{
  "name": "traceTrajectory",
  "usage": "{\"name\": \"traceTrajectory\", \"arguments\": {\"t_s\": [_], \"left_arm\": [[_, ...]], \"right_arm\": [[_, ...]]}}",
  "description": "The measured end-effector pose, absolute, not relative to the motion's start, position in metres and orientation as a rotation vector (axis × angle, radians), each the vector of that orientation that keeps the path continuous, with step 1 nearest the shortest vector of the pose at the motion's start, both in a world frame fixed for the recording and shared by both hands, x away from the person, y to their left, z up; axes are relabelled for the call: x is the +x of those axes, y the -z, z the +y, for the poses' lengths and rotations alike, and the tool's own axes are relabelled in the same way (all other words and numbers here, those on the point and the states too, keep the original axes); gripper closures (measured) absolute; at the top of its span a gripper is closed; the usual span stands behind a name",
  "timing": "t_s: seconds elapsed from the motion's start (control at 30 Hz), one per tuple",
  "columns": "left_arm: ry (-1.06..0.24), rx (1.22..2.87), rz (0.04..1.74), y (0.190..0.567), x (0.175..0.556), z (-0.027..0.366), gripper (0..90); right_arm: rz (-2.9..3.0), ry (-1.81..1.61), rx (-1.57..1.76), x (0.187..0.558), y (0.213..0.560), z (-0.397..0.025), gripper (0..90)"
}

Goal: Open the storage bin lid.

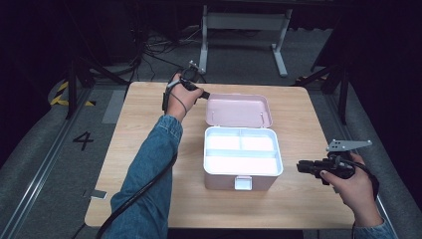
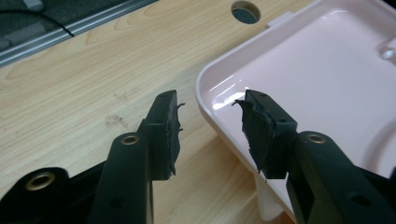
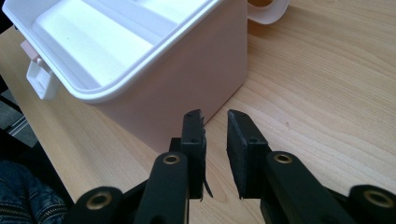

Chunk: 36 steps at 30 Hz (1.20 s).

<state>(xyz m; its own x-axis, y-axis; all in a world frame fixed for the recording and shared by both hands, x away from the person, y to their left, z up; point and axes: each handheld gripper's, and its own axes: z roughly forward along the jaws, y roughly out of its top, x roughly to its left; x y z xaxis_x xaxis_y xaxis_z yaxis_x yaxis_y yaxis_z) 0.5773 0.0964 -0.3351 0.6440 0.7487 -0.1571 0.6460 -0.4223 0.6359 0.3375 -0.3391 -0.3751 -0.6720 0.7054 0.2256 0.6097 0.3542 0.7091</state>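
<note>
1. High view: pink storage box [image 1: 242, 164] with a white divided tray inside stands near the middle of the wooden table [image 1: 149, 119], its lid [image 1: 239, 110] thrown back flat behind it and a white latch [image 1: 243, 182] on the near wall. Left gripper [image 1: 203, 94] lies at the lid's left edge; right gripper [image 1: 300, 167] hovers just right of the box, apart from it.
2. Left gripper view: glossy pink lid [image 2: 327, 84] with a raised rounded rim. Left gripper [image 2: 210, 126] is spread wide, one jaw outside the rim over the table, the other over the lid's inside; nothing is clamped.
3. Right gripper view: box [image 3: 154, 70] shows its pale pink side wall and white tray. Right gripper [image 3: 215, 135] points at the box's lower corner, jaws slightly parted with a narrow gap, holding nothing.
</note>
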Motion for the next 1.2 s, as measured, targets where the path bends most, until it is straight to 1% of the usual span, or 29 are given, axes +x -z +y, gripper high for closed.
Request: {"name": "traceTrajectory", "arguments": {"t_s": [0.23,0.27,0.3,0.37,0.4,0.5,0.6,0.63,0.67,0.7,0.8,0.97,1.1,1.2], "left_arm": [[-0.242,2.174,0.973,0.303,0.544,0.107,54.4],[-0.25,2.172,0.944,0.295,0.534,0.11,53.8],[-0.25,2.172,0.944,0.295,0.534,0.11,53.6],[-0.261,2.171,0.911,0.286,0.516,0.117,52.2],[-0.261,2.171,0.911,0.286,0.516,0.117,52.0],[-0.275,2.178,0.876,0.278,0.498,0.125,50.4],[-0.294,2.182,0.844,0.272,0.469,0.136,47.2],[-0.294,2.182,0.844,0.272,0.469,0.136,47.2],[-0.303,2.188,0.832,0.272,0.455,0.143,46.6],[-0.303,2.188,0.832,0.272,0.455,0.143,45.7],[-0.31,2.2,0.831,0.274,0.435,0.156,44.7],[-0.316,2.225,0.849,0.284,0.404,0.181,43.7],[-0.337,2.25,0.871,0.293,0.39,0.191,42.4],[-0.333,2.262,0.896,0.308,0.374,0.199,42.1]], "right_arm": [[2.492,-1.212,1.223,0.348,0.373,-0.337,76.7],[2.494,-1.216,1.219,0.351,0.373,-0.336,76.7],[2.494,-1.216,1.219,0.351,0.373,-0.336,76.7],[2.5,-1.213,1.22,0.356,0.373,-0.335,76.7],[2.5,-1.213,1.22,0.356,0.373,-0.335,76.7],[2.505,-1.214,1.216,0.36,0.373,-0.334,76.7],[2.513,-1.206,1.219,0.365,0.373,-0.334,76.7],[2.513,-1.206,1.219,0.365,0.373,-0.334,76.7],[2.513,-1.188,1.219,0.368,0.374,-0.335,75.9],[2.513,-1.188,1.219,0.368,0.374,-0.335,75.9],[2.516,-1.14,1.234,0.372,0.376,-0.338,74.6],[2.562,-0.958,1.268,0.383,0.383,-0.345,65.7],[2.587,-0.881,1.304,0.389,0.394,-0.35,64.5],[2.575,-0.845,1.331,0.39,0.4,-0.353,64.7]]}}
